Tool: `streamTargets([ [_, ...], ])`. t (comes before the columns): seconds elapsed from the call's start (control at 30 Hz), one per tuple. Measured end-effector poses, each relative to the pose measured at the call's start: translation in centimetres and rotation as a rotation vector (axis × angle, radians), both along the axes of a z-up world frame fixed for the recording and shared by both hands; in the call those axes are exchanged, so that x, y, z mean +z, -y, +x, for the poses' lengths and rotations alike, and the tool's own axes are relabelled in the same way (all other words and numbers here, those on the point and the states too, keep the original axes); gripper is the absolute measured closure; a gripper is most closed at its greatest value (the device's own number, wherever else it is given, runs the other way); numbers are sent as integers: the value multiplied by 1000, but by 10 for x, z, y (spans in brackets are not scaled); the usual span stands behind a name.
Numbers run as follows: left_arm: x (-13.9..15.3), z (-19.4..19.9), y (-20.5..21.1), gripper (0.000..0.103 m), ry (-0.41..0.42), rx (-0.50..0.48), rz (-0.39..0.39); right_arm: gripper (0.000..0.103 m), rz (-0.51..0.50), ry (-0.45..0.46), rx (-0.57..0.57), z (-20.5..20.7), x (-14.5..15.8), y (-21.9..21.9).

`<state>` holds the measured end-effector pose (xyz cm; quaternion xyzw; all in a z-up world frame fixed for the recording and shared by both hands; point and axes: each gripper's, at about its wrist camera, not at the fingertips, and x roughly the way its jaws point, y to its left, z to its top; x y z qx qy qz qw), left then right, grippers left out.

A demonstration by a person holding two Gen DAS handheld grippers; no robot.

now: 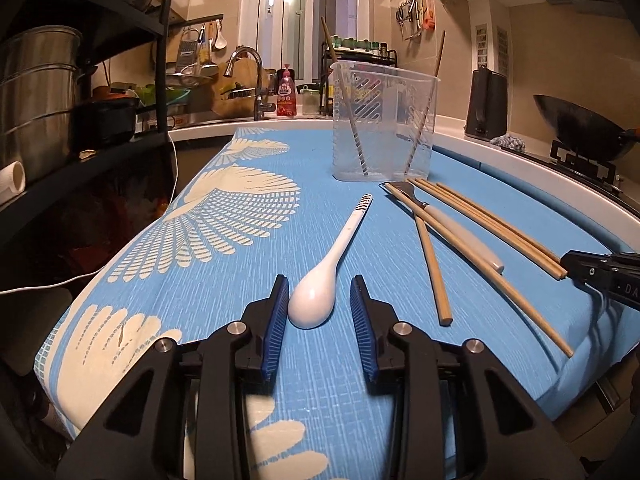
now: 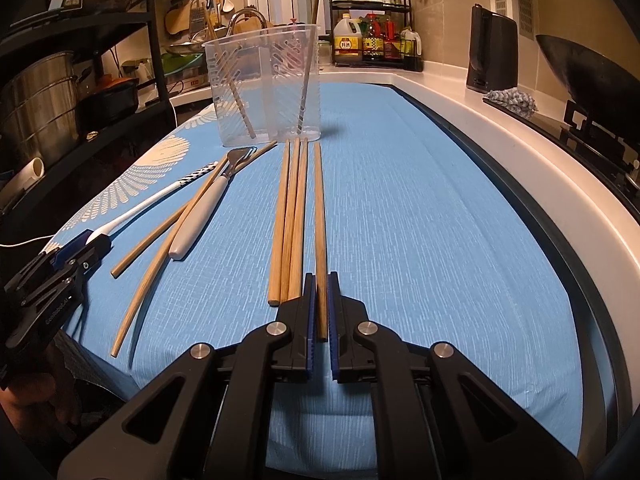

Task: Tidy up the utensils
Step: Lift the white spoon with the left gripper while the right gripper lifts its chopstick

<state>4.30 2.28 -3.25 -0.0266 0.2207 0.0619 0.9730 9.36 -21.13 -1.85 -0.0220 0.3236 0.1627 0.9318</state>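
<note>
A white ceramic spoon [image 1: 320,276] lies on the blue patterned cloth [image 1: 224,248], its bowl between the blue pads of my left gripper [image 1: 319,282]. The left pad is at the bowl and a gap shows on the right side, so the jaws stand open. My right gripper [image 2: 320,278] is shut on the near end of one wooden chopstick [image 2: 319,216], which lies flat on the cloth. Three more chopsticks [image 2: 290,220] lie beside it. Further left are two loose chopsticks [image 2: 152,236] and a white-handled peeler [image 2: 200,216]. A clear plastic holder [image 2: 264,88] behind them holds two chopsticks.
A black shelf unit with steel pots [image 1: 40,92] stands left of the cloth's edge, with a white cable [image 1: 172,168] hanging near it. On the right, the white counter carries a black kettle [image 1: 488,100] and a wok on the stove [image 1: 580,128]. The sink tap [image 1: 248,76] is behind.
</note>
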Motion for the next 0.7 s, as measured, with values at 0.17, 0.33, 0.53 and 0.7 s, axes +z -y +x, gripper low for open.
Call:
streamTargets([
  [0.17, -2, 2, 0, 71, 13, -7, -1, 96, -9, 7, -2, 0, 0, -1],
  [0.33, -2, 5, 0, 69, 22, -14, 2, 96, -7, 6, -2, 0, 0, -1],
  [0.53, -2, 5, -1, 80, 21, -11, 5, 98, -3, 15, 1, 0, -1, 0],
  [0.7, 7, -4, 0, 81, 7, -25, -7, 98, 23, 26, -20, -4, 9, 5],
])
